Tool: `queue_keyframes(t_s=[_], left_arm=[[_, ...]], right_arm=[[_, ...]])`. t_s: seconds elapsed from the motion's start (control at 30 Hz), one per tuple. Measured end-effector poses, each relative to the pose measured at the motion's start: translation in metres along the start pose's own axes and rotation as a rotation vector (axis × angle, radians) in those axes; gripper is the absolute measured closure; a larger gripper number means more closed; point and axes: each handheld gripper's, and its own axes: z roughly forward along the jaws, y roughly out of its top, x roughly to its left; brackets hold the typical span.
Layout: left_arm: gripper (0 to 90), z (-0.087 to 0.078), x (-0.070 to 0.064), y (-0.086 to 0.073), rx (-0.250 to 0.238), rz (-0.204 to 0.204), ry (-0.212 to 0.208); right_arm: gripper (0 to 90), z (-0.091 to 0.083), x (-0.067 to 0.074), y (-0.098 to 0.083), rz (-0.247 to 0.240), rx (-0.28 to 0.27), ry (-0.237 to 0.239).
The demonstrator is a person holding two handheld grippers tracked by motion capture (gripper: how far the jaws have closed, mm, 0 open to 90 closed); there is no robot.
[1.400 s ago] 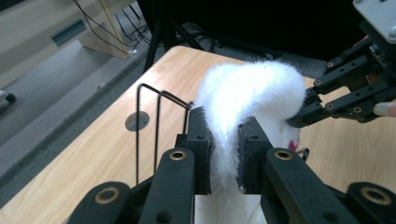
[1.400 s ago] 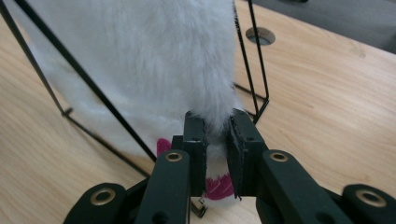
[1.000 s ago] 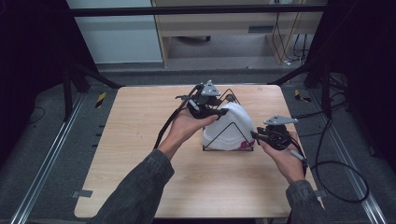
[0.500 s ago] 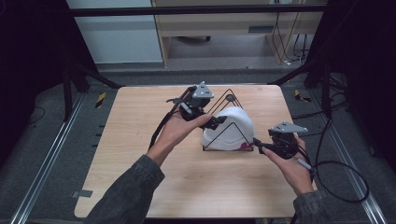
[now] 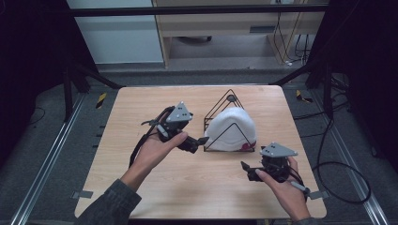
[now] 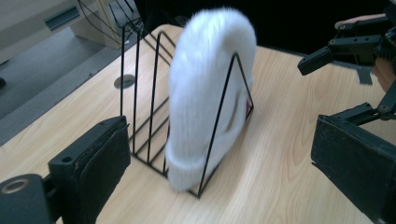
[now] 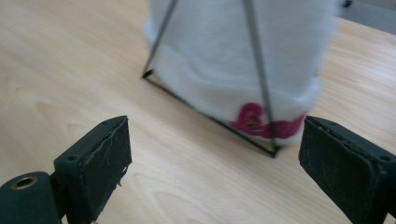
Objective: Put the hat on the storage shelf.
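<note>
- The left claw [image 5: 202,140] is gaping wide with nothing in it, pointing at the white hat [image 6: 210,88] from just beside.
- The right claw [image 5: 245,168] is likewise spreading wide, unladen, near the hat's pink-marked brim.
- The hat is sitting inside a black wire rack [image 5: 220,105] on the bench [image 5: 141,103].

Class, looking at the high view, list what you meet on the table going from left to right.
Left gripper → wire rack holding the white hat → right gripper

One hat [image 5: 232,129] (white), one rack [image 5: 224,104]
</note>
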Motion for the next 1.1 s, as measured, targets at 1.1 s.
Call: queue_keyframes(t_s=[1.1], left_arm=[[4.5, -0.049, 0.018, -0.159, 0.173, -0.146, 0.126]], right_arm=[[16.5, 0.089, 0.107, 0.006, -0.178, 0.16, 0.25]])
